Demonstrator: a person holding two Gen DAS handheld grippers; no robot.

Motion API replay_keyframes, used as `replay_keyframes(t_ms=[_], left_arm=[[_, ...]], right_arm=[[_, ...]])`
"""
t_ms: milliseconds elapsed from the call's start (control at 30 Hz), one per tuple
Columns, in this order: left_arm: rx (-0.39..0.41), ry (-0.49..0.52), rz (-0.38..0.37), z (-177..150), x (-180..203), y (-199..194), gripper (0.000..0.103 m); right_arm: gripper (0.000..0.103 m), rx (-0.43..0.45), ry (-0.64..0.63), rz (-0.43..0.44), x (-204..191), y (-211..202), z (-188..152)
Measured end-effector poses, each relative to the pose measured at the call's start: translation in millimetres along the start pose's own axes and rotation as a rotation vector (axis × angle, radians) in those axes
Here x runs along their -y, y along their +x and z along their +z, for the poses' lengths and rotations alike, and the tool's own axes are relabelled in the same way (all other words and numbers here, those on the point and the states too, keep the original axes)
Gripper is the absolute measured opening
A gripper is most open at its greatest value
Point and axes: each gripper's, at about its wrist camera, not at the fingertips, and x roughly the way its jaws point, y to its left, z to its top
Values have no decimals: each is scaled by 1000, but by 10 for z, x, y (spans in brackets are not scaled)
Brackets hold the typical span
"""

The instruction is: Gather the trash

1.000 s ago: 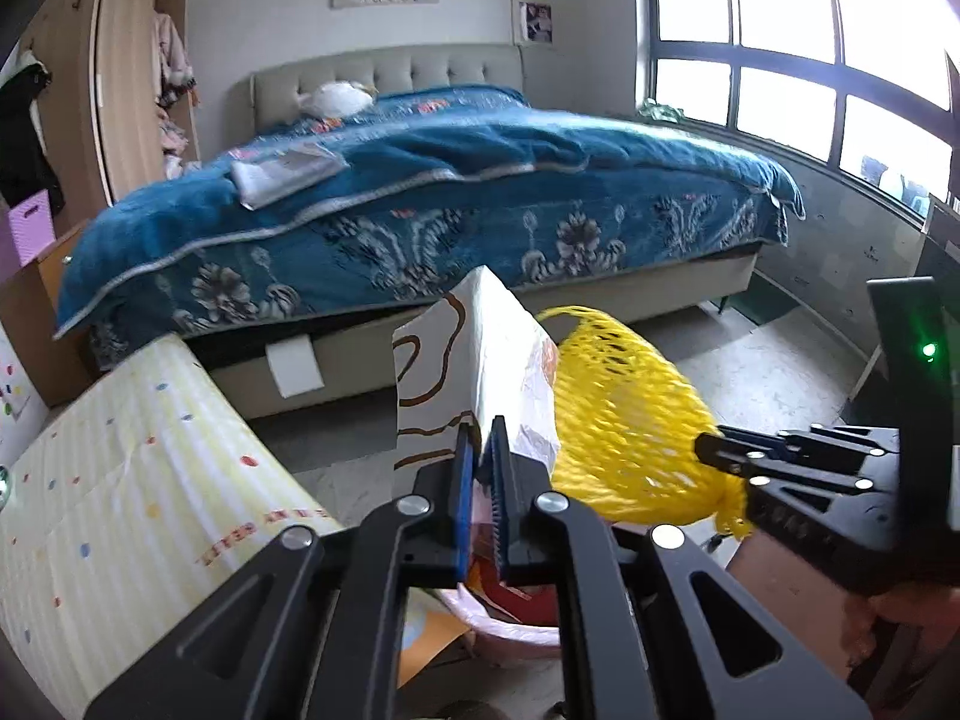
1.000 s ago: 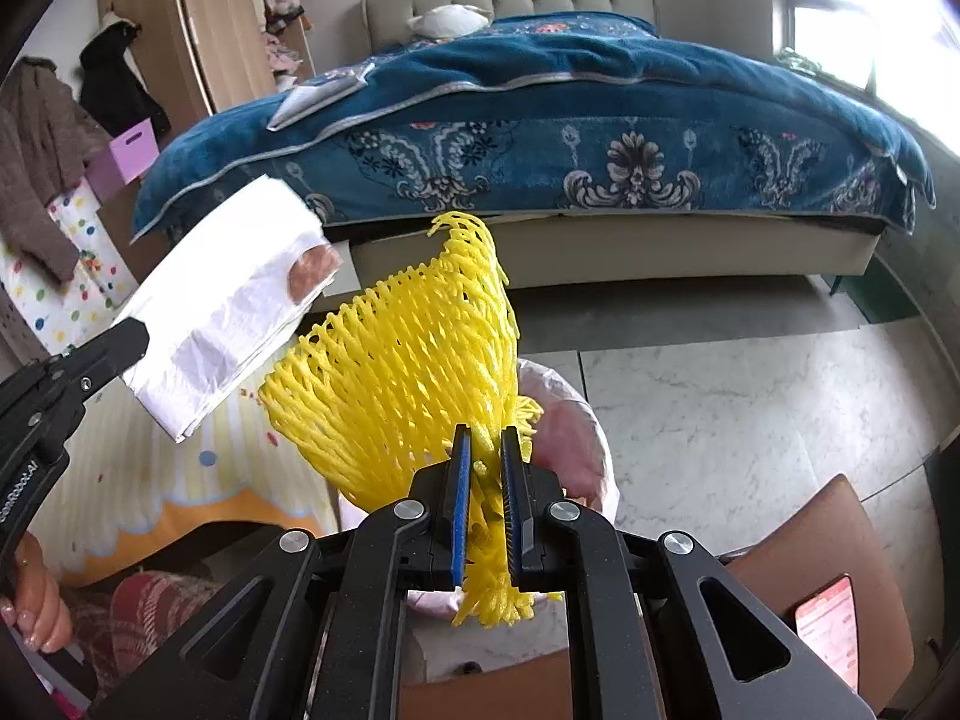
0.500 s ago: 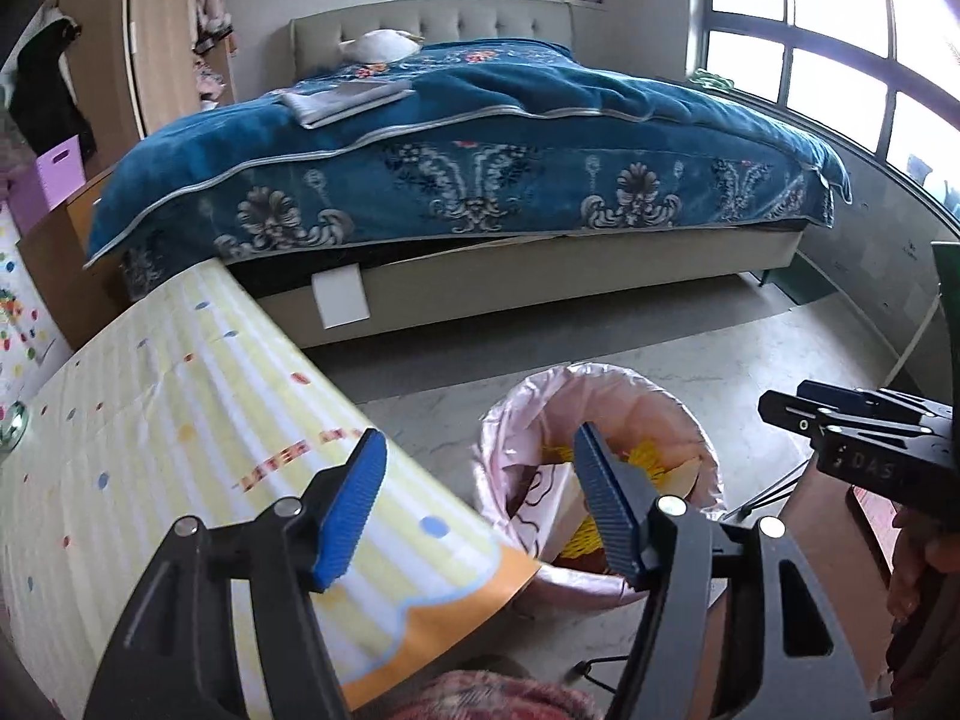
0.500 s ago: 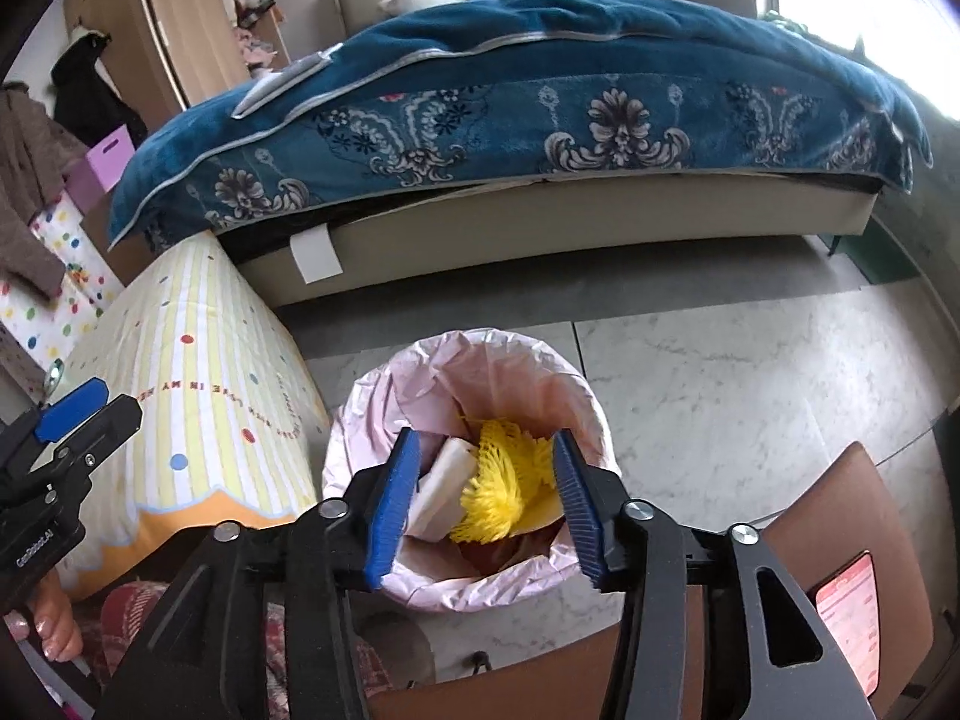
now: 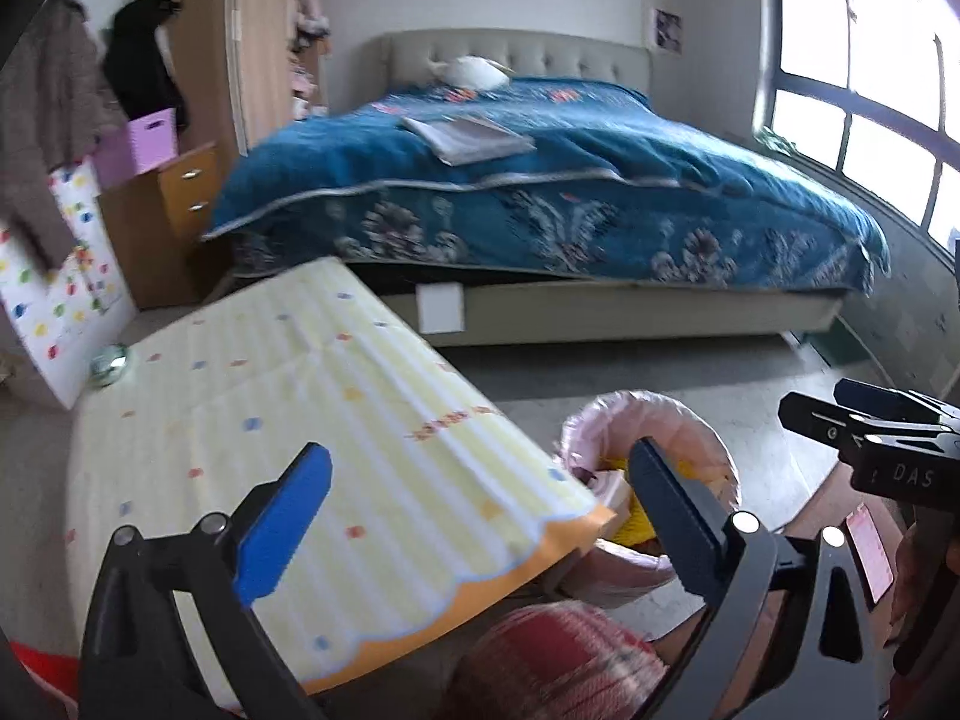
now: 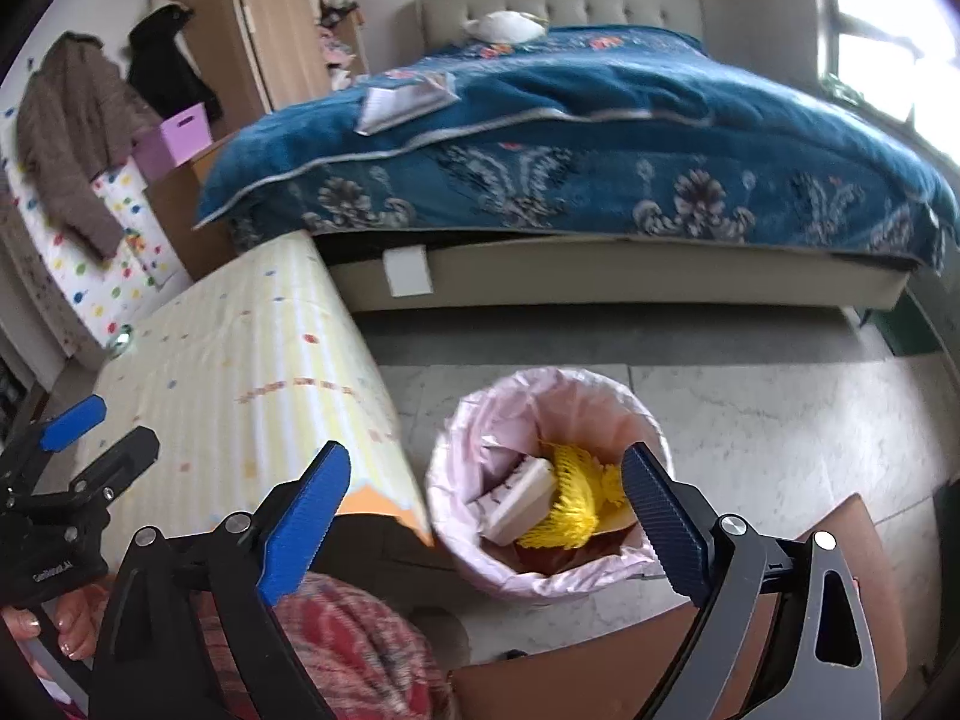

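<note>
2 black grippers with ribbed blue pads, left gripper point(image 5: 474, 516) and right gripper point(image 6: 486, 516), jaws opening, nothing between. Yellow foam netting point(image 6: 570, 507) lies crumpled in pink-lined round bin point(image 6: 480, 414), lower centre.

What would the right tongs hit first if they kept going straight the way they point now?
Probably the pink-lined trash bin: it sits between the opening, empty right tongs, so they would likely meet its rim or the yellow foam net and white wrapper inside. Depth is unclear.
</note>
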Motion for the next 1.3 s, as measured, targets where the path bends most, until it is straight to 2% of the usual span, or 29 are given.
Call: replay_keyframes(t_ms=[267, 500, 567, 767, 900, 1100, 1300], left_arm=[[24, -112, 147, -117, -515, -580, 96], [31, -233, 213, -262, -995, -985, 96], [36, -245, 259, -322, -1111, -1085, 96], [-10, -296, 360, -543, -1451, -1340, 96], [-26, -333, 413, -658, -1626, -1538, 96], [-18, -350, 442, -714, -1695, -1725, 96], [-16, -347, 436, -694, -1692, -1721, 96]], right_arm=[[96, 57, -92, 89, -508, -290, 110], [96, 69, -204, 179, -1089, -549, 185], [96, 66, -252, 206, -1298, -588, 157], [96, 71, -373, 264, -1810, -678, 86], [96, 89, -404, 291, -2021, -720, 22], [96, 104, -439, 318, -2332, -775, -10], [96, 110, -454, 322, -2427, -853, -37]])
